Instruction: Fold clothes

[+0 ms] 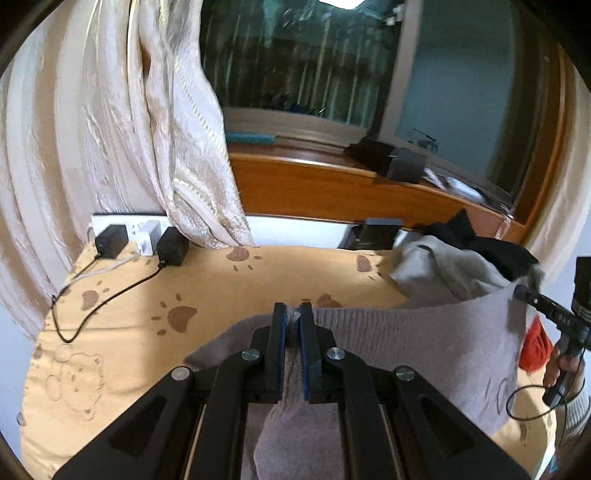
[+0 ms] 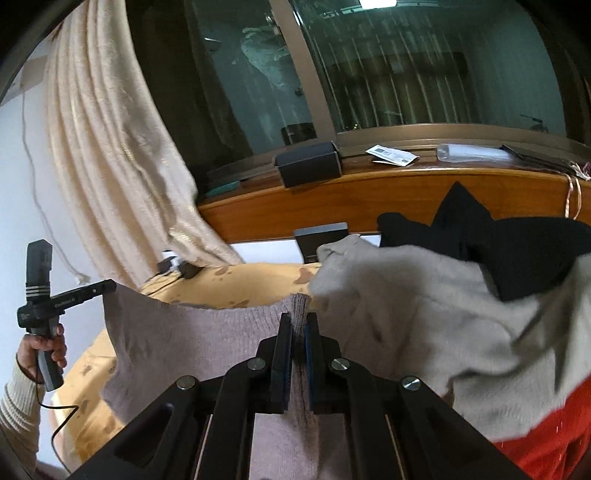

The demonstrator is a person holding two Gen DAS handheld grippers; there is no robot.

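Wall chargers [image 1: 142, 240] clear only left view.

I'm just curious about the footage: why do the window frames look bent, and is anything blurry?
Left wrist view: the fisheye lens bows the wooden windowsill, and the window glass is streaked with blur. Right wrist view: the light grey garment is smeared, while the mauve knitted sweater is fairly sharp.

Soft, even indoor light, no hard shadows. A ceiling lamp [image 1: 340, 3] reflects in the dark window glass [image 2: 424, 74]. Strong fisheye bending and black corners; the cloth pile [image 2: 424, 314] is motion-blurred.
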